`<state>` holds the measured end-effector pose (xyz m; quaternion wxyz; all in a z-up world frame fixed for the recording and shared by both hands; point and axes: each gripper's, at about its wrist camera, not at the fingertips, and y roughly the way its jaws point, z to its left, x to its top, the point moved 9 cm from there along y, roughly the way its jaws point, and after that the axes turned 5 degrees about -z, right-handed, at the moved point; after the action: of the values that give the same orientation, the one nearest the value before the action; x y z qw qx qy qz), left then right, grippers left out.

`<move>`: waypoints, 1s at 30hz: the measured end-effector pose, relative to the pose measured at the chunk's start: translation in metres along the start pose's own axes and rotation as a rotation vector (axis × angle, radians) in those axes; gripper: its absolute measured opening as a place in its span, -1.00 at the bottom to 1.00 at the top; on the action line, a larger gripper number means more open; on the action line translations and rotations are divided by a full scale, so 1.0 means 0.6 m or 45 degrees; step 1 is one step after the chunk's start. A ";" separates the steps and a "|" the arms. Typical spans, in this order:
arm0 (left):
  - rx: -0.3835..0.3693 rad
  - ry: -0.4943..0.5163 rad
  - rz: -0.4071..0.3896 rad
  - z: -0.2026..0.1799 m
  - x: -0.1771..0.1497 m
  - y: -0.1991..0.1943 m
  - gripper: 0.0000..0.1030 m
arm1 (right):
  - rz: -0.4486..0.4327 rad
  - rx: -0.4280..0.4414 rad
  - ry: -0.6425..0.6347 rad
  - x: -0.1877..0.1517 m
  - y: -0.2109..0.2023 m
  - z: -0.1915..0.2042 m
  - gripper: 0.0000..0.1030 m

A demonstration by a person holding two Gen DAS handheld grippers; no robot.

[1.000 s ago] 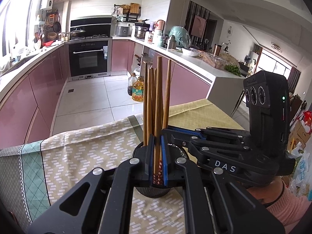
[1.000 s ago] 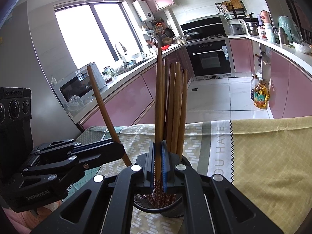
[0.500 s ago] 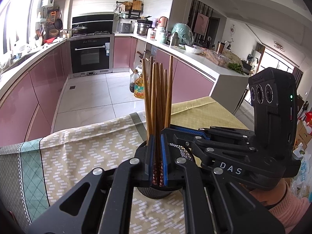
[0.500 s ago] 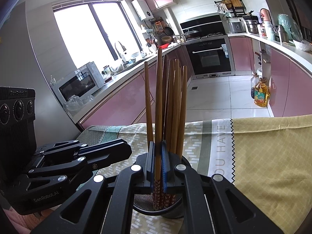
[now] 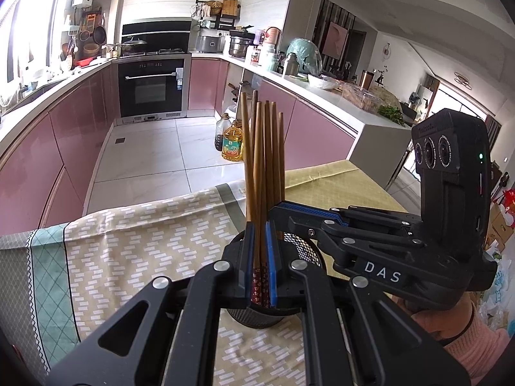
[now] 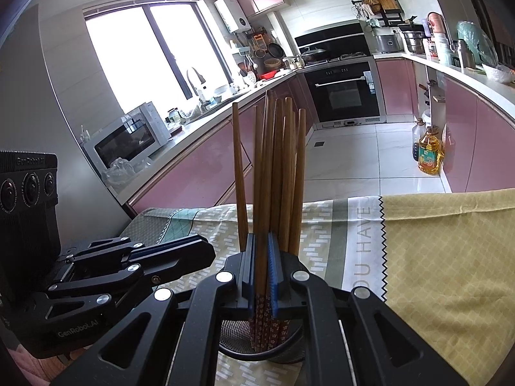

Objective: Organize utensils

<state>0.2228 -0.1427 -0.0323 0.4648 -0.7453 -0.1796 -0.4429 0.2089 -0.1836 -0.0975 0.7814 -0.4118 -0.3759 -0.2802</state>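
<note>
Several wooden chopsticks stand upright in a black mesh holder on the table; they also show in the right wrist view with the holder below. My left gripper is over the holder, its jaws narrow around a chopstick with a small gap each side. My right gripper is likewise narrow around a chopstick. Each gripper shows in the other's view, the right and the left, both at the holder's rim.
A patterned tablecloth covers the table, with a yellow cloth on the right side. Beyond the table edge lie the kitchen floor, oil bottles, pink cabinets and an oven.
The chopstick that leaned out to the left in the right wrist view has come upright and dropped into the holder. Both held chopsticks sit lower in the holder.
</note>
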 end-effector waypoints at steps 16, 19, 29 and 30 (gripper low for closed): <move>0.044 -0.029 -0.041 0.014 -0.018 -0.013 -0.23 | -0.020 -0.023 -0.017 -0.003 -0.014 0.006 -0.47; 0.067 -0.031 -0.069 0.018 -0.022 -0.026 0.02 | -0.032 -0.038 -0.018 -0.005 -0.025 0.002 -0.06; 0.241 -0.012 -0.207 0.042 -0.037 -0.090 0.89 | -0.071 -0.120 -0.090 -0.018 -0.062 0.001 0.58; 0.256 -0.008 -0.214 0.044 -0.041 -0.097 0.89 | -0.075 -0.125 -0.100 -0.021 -0.066 0.003 0.63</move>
<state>0.1832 -0.0874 -0.0261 0.4979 -0.6786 -0.2864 -0.4578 0.1716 -0.2004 -0.0902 0.7365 -0.4490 -0.4040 -0.3047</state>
